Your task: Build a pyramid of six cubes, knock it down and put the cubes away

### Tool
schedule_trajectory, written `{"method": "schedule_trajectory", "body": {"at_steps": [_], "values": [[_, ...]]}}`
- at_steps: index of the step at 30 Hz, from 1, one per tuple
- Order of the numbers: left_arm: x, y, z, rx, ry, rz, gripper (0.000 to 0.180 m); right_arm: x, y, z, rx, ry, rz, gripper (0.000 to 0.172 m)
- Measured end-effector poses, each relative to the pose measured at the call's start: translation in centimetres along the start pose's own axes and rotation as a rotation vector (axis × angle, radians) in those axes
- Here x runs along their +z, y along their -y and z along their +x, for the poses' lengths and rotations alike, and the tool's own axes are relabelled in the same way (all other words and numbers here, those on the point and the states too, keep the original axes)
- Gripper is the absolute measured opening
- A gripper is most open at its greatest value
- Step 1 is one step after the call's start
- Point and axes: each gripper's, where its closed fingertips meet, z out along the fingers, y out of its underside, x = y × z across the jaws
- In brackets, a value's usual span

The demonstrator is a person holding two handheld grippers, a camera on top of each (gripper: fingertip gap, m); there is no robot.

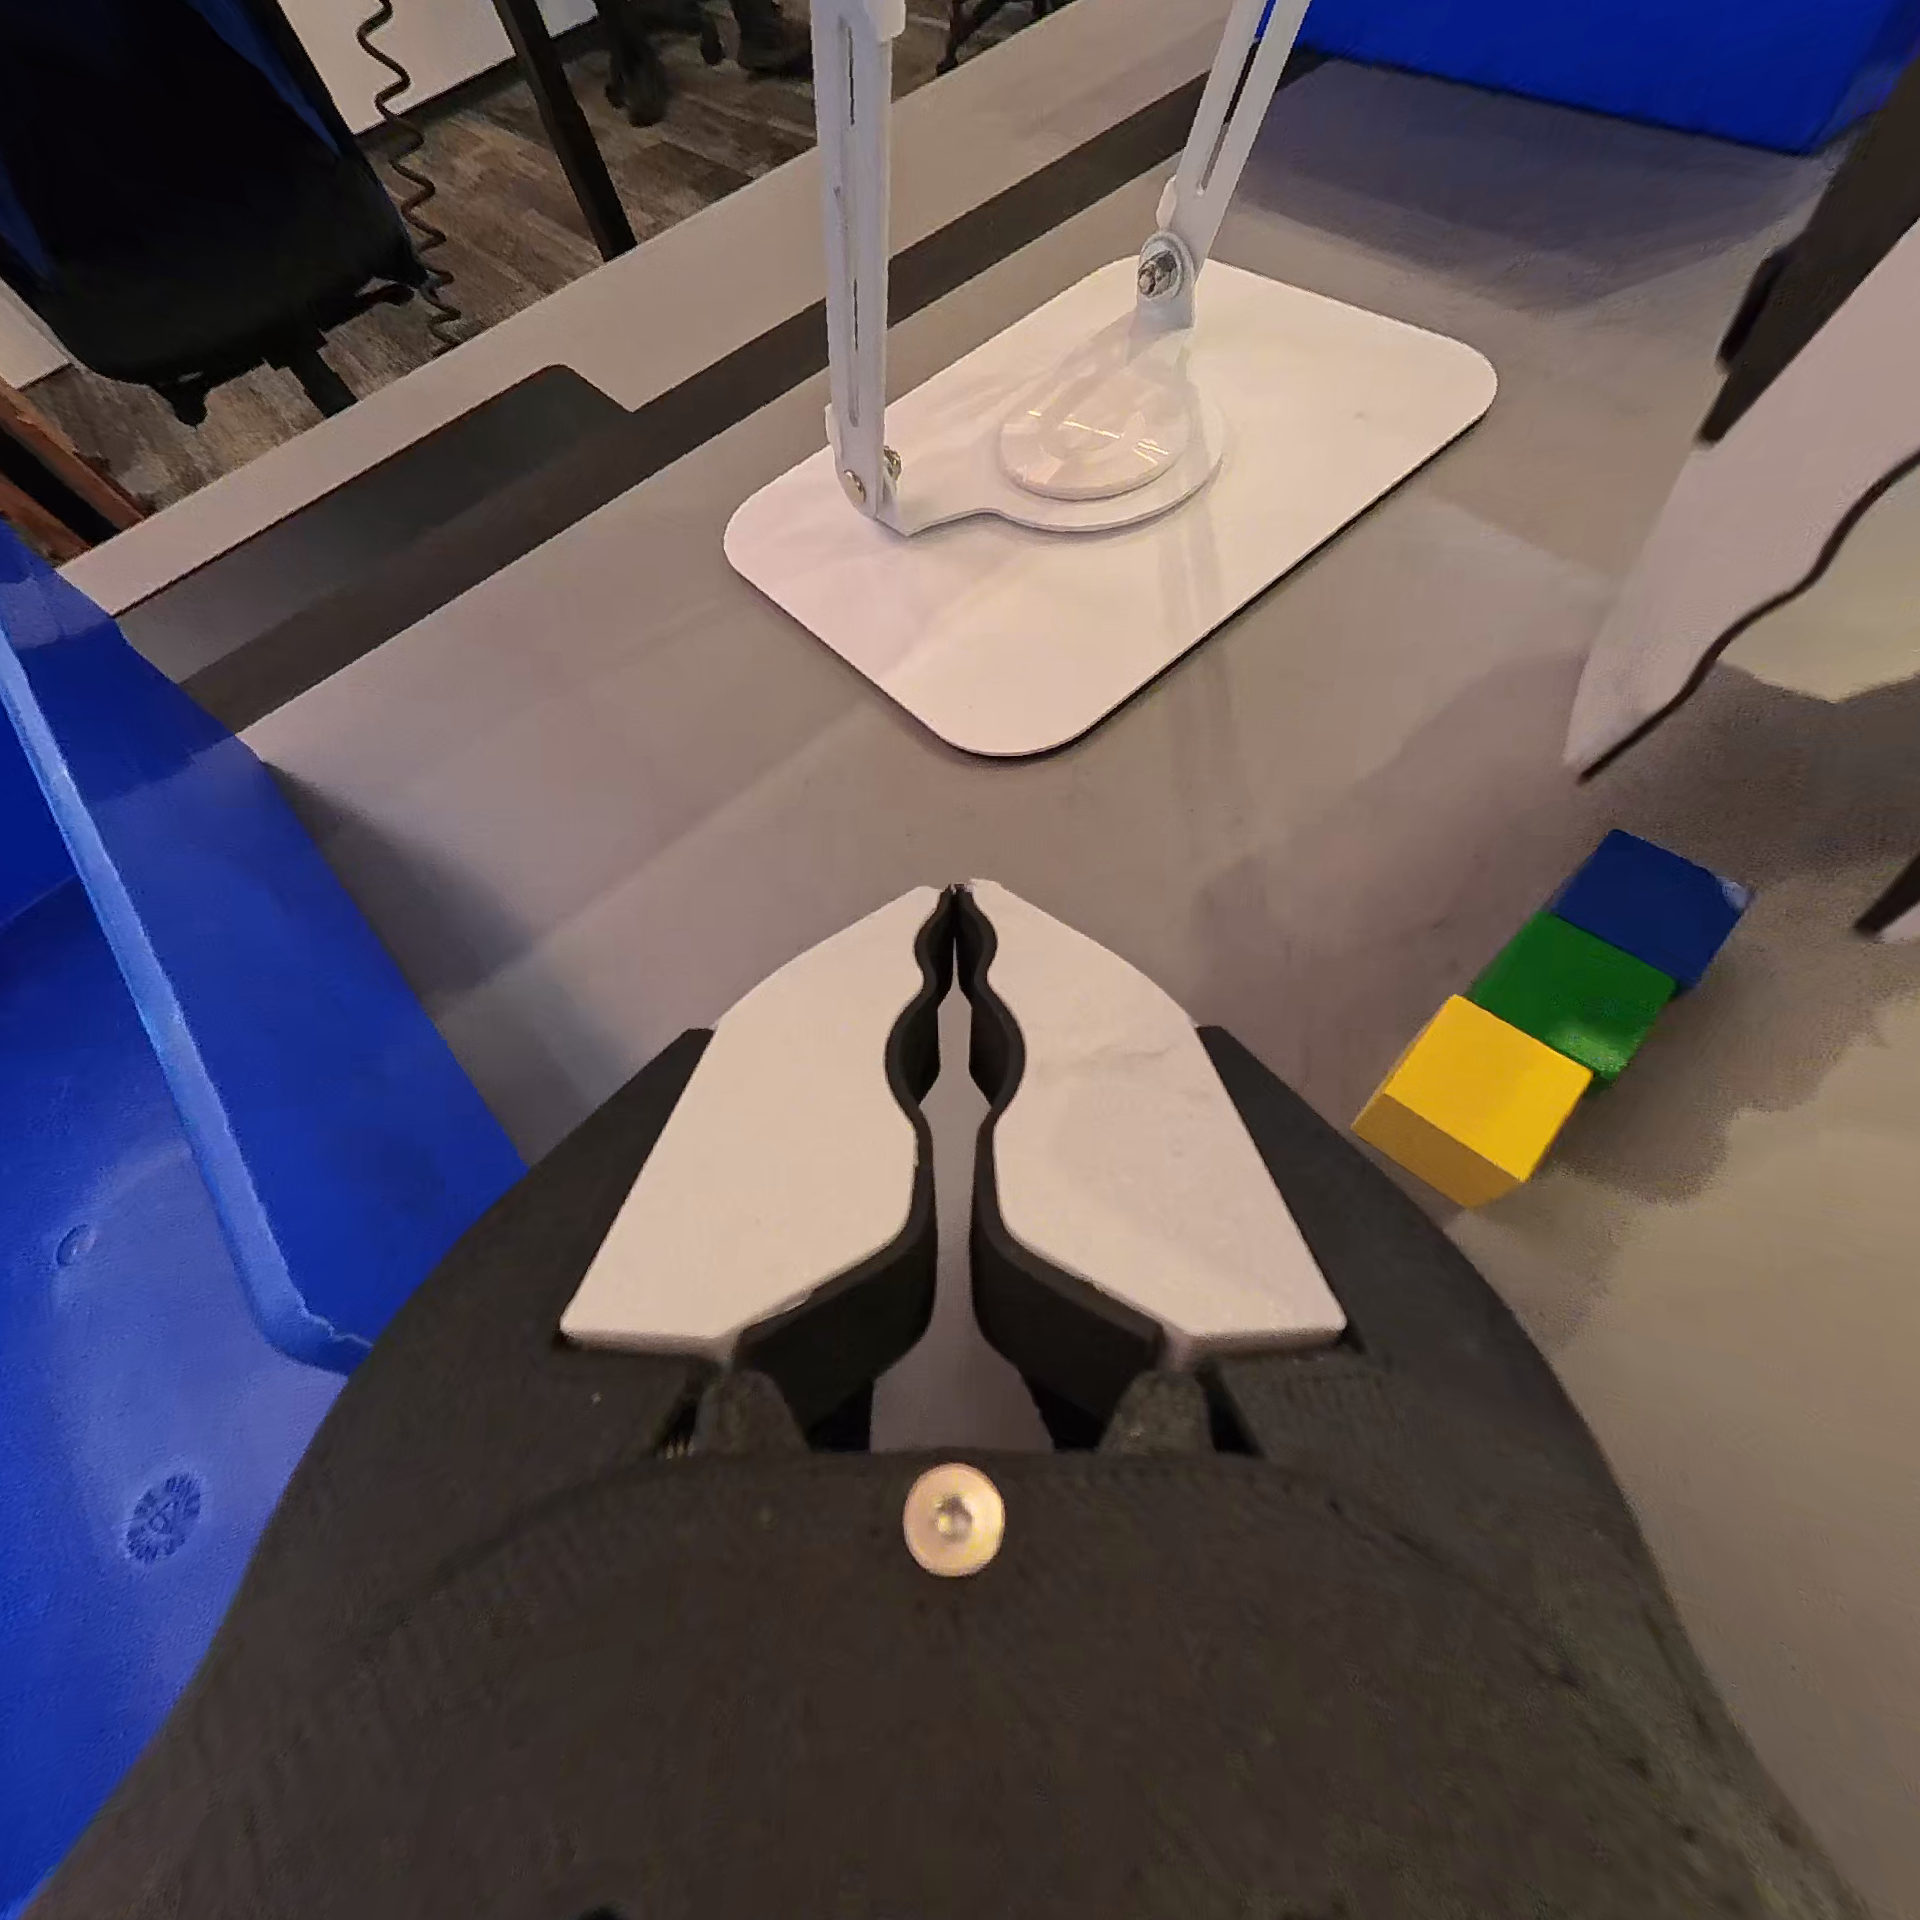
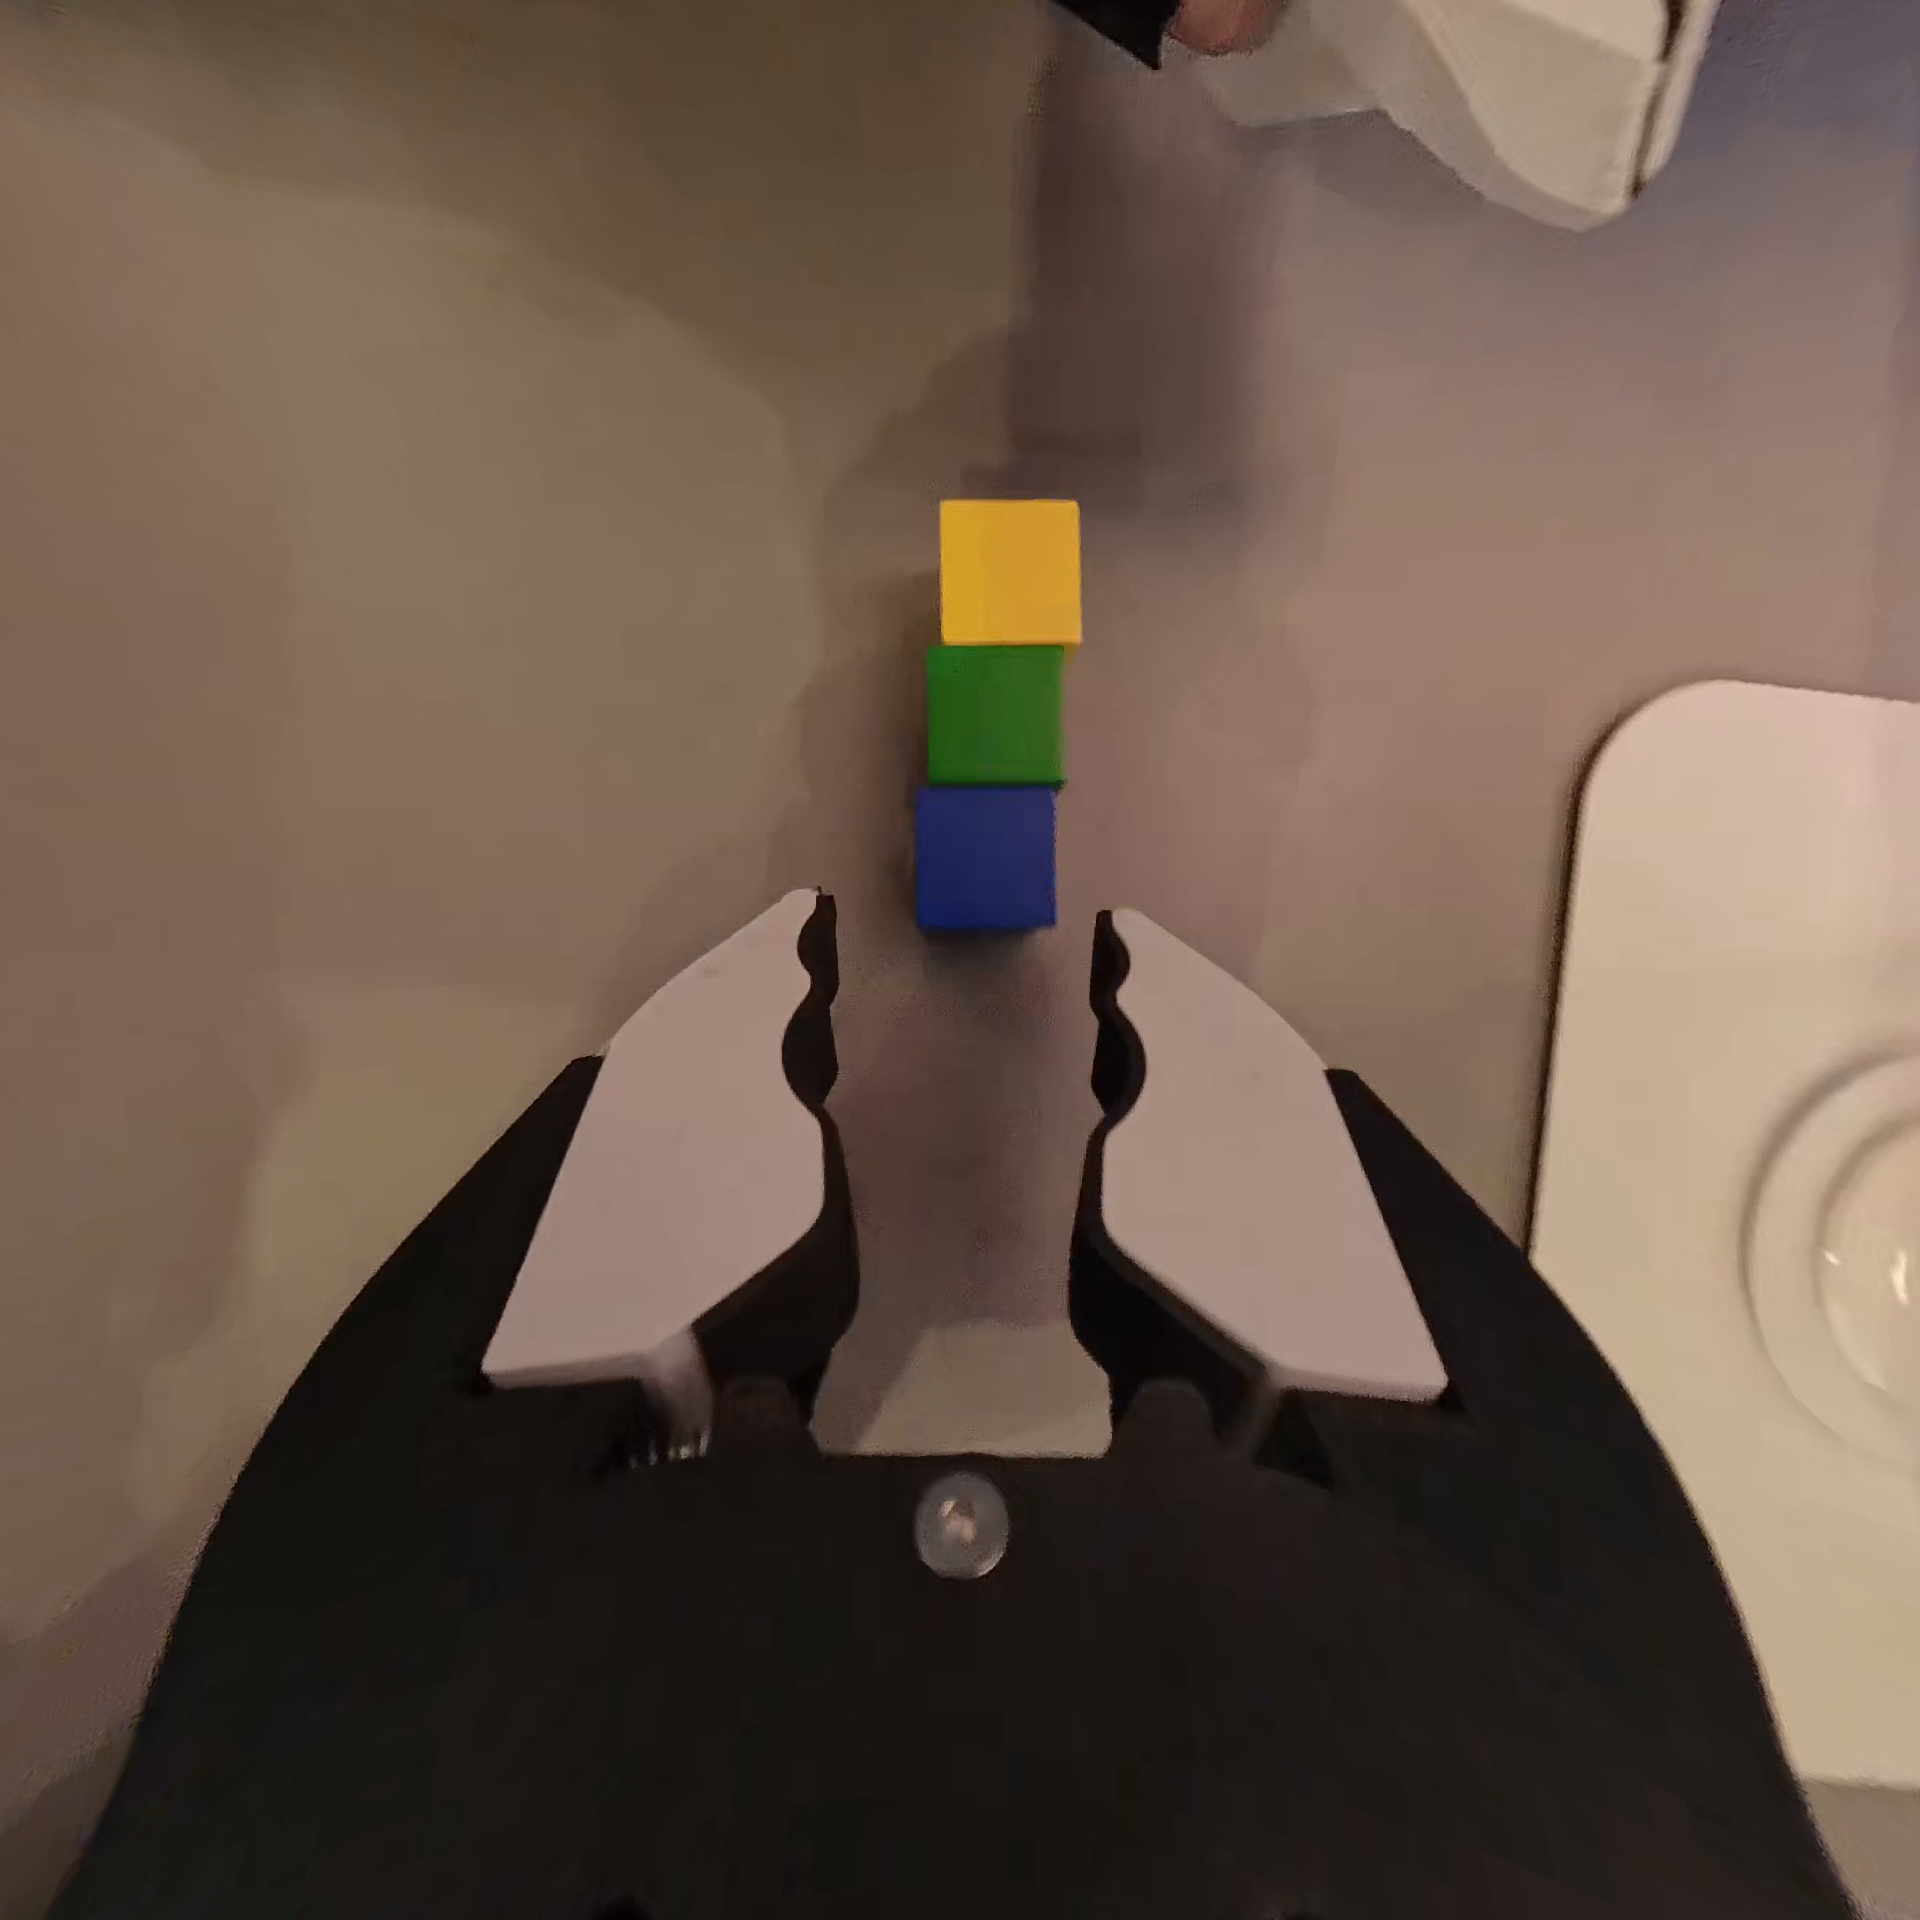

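Though touching, three differently coloured cubes point(image 2: 992, 717)

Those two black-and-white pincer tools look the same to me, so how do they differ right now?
The left gripper has its jaws closed, tips touching, with nothing between them; the right gripper has its jaws spread apart, also holding nothing. The left one hovers beside the blue bin, well clear of the cubes; the right one sits just behind the blue cube, in line with the row. Both share white fingers on black bodies.

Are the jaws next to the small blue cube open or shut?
Open. The right gripper has bare grey table between its jaws; the small blue cube lies just beyond them.
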Motion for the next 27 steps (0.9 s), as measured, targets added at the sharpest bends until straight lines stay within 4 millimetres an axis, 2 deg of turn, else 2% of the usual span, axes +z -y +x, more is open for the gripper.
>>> {"method": "schedule_trajectory", "body": {"at_steps": [3,4,6,8,9,11,13,16,18,19,21,22,24,27], "values": [[-0.1,0.3,0.2,0.016,-0.005,0.005,0.0,1.8,0.2,-0.1,0.003,0.019,-0.026,0.039],[-0.1,0.3,0.3,0.019,-0.008,0.006,0.0,2.3,0.1,-0.1,0.001,0.021,-0.037,0.03],[-0.1,0.4,0.4,0.025,-0.011,0.007,0.0,2.2,0.1,0.2,0.008,0.015,-0.033,0.029],[-0.2,0.4,0.3,0.029,-0.006,0.007,0.0,0.1,0.1,0.7,0.016,-0.018,-0.009,0.029],[-0.3,0.5,0.2,0.026,-0.005,0.011,0.0,-1.8,0.0,1.1,0.028,-0.039,0.015,0.029],[-0.5,0.7,0.1,0.016,-0.005,0.023,0.0,-6.8,-1.2,3.0,0.073,-0.132,0.058,0.029],[-0.6,0.8,0.1,0.005,-0.013,0.031,0.0,-12.9,-4.0,6.1,0.167,-0.267,0.094,0.029],[-0.4,0.8,0.3,0.011,-0.018,0.026,0.0,-22.1,-10.8,11.0,0.353,-0.508,0.128,0.029],[-0.1,0.7,0.5,0.016,-0.022,0.019,0.0,-26.8,-16.1,13.4,0.474,-0.662,0.097,0.029],[0.0,0.6,0.6,0.018,-0.023,0.014,0.0,-28.2,-18.6,14.2,0.519,-0.707,0.072,0.029],[0.1,0.4,0.6,0.014,-0.022,0.008,0.0,-29.1,-22.8,15.6,0.618,-0.718,0.057,0.029],[0.2,0.3,0.6,0.012,-0.021,0.005,0.0,-28.8,-24.7,16.1,0.655,-0.709,0.037,0.03],[0.4,0.1,0.5,0.007,-0.015,-0.002,0.0,-27.1,-28.1,17.0,0.721,-0.662,-0.021,0.03],[0.5,-0.3,0.2,-0.004,-0.006,-0.011,0.0,-24.4,-30.6,17.4,0.75,-0.611,-0.109,0.03]]}}
